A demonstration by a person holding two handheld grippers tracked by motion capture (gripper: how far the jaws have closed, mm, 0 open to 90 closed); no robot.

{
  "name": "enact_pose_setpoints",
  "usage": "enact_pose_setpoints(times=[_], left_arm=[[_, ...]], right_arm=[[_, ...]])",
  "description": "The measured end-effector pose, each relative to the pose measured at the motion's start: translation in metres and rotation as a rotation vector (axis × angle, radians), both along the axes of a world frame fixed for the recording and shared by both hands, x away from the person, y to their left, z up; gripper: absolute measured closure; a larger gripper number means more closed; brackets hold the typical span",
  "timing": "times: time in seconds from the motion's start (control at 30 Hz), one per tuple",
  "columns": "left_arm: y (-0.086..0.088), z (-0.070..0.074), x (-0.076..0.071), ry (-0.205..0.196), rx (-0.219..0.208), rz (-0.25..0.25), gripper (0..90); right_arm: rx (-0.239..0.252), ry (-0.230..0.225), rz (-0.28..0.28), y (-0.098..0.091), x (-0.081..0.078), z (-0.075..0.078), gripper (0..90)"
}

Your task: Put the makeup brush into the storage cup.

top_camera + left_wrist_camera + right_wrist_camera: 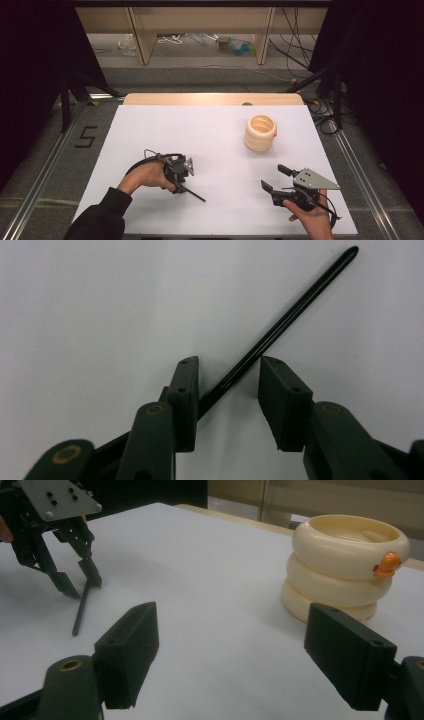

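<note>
A thin black stick lies on the white table sheet. My left gripper points down over its near end, one jaw on each side. The stick runs along the inner face of the left pad, and a gap separates it from the right pad. From above, the left gripper sits left of centre with the stick reaching out to its right. My right gripper is held wide open near the front right, with nothing between its jaws. The right gripper view shows the right gripper, the left gripper and the stick.
A cream cup shaped like stacked rings stands at the back right of the sheet; the cup carries a small orange beak. The wooden table edge runs along the back. Metal rails and dark curtains flank the table.
</note>
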State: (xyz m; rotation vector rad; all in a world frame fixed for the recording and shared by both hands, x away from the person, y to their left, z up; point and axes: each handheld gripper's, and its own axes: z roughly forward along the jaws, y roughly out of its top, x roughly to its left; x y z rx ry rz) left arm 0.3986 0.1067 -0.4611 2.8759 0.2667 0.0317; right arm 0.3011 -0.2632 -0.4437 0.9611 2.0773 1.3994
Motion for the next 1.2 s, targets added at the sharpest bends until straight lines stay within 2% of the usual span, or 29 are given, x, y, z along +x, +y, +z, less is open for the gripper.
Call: enact_pose_setpoints(times=[0.03,0.17,0.2,0.23,0.27,0.4,0.47,0.5,0.57,0.6,0.63,0.67,0.7,0.73,0.8,0.83,0.87,0.9,1.0,1.2], left_arm=[[0.000,0.000,0.000,0.001,0.000,0.000,63.2],[0.000,0.000,-0.002,-0.003,-0.005,0.007,66.8],[-0.001,0.000,-0.003,-0.003,0.000,0.006,68.3],[-0.002,0.001,-0.003,0.001,0.008,0.005,69.9],[-0.003,0.001,-0.004,-0.001,0.016,0.002,71.5],[-0.003,0.001,-0.005,-0.005,0.020,-0.016,76.0],[-0.004,0.001,-0.005,0.001,0.020,-0.015,77.4],[-0.004,0.001,-0.006,0.003,0.024,-0.019,78.0],[-0.005,0.001,-0.007,-0.007,0.027,-0.030,79.1],[-0.005,0.001,-0.008,-0.007,0.028,-0.037,79.8],[-0.006,0.001,-0.008,-0.015,0.032,-0.053,80.5],[-0.006,0.001,-0.008,-0.010,0.031,-0.051,81.3],[-0.007,0.001,-0.009,-0.010,0.036,-0.052,81.8],[-0.007,0.001,-0.009,-0.015,0.037,-0.058,82.6],[-0.008,0.001,-0.011,-0.015,0.039,-0.060,84.6],[-0.009,0.002,-0.011,-0.018,0.048,-0.066,85.3],[-0.010,0.002,-0.011,-0.023,0.052,-0.068,85.3],[-0.010,0.002,-0.011,-0.022,0.052,-0.064,85.3],[-0.009,0.001,-0.011,-0.005,0.048,-0.049,85.3],[-0.010,0.002,-0.010,-0.010,0.058,-0.027,85.4]], right_arm=[[0.023,-0.013,0.003,0.001,0.001,-0.001,23.0],[-0.008,0.005,0.003,0.000,0.000,0.000,23.0],[0.012,-0.036,-0.001,0.001,0.002,-0.001,23.0],[0.016,-0.018,-0.001,0.002,0.001,-0.001,23.1],[-0.002,0.001,-0.001,0.001,0.000,0.000,23.1],[0.000,0.003,0.002,0.001,0.000,0.000,23.2],[0.028,-0.009,0.012,0.003,0.002,-0.002,23.3],[-0.004,0.003,0.004,0.001,0.000,-0.001,23.3],[0.030,-0.009,0.010,0.003,0.002,-0.002,23.6],[0.013,-0.004,0.005,0.002,0.001,-0.001,23.8],[0.027,-0.009,0.013,0.003,0.002,-0.002,23.9],[-0.002,-0.003,0.006,0.002,0.001,-0.001,23.9],[-0.009,0.001,0.005,0.002,0.001,-0.001,23.9],[0.024,-0.006,0.014,0.004,0.002,-0.003,24.0],[0.024,-0.006,0.014,0.004,0.002,-0.003,24.0],[-0.014,0.002,0.008,0.001,0.001,0.000,24.0],[-0.009,0.007,0.012,0.002,0.000,0.000,24.1],[0.028,-0.007,0.024,0.004,0.001,-0.002,24.3],[0.008,-0.003,0.027,0.004,0.000,0.000,24.4],[-0.010,-0.002,0.034,0.005,0.000,0.000,24.6]])
